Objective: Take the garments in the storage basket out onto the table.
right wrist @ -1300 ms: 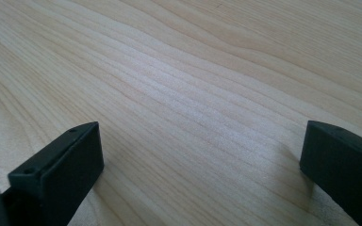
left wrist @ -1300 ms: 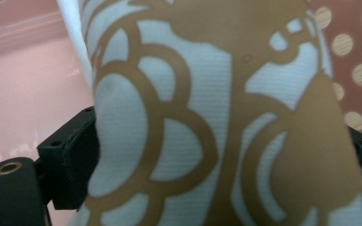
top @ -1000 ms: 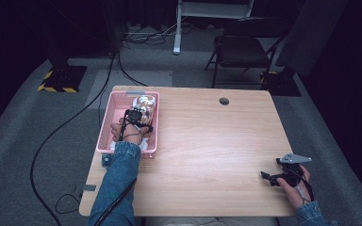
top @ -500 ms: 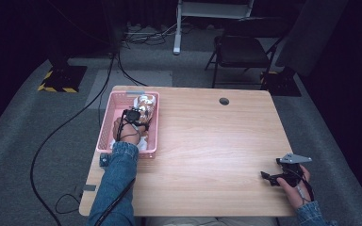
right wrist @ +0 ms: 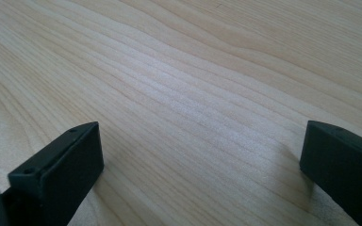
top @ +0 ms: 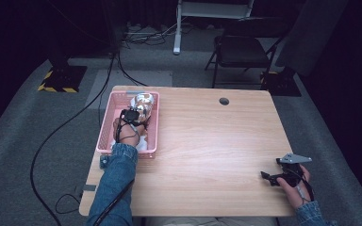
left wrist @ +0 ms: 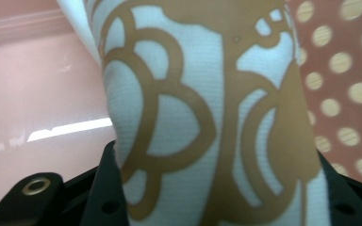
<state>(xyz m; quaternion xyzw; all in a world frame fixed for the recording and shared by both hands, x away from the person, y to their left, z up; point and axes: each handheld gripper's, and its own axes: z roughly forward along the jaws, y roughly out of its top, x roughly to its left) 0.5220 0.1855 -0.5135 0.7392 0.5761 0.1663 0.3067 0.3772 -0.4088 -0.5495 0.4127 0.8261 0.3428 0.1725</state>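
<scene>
Left gripper, inside the pink basket, pinches a patterned cloth. Right gripper rests well clear, jaws spread. Risk: shallow pinch, cloth may slip.

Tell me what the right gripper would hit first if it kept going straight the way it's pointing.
Nothing close: the right gripper points left across bare table, jaws open. The way looks free as far as shown.
</scene>
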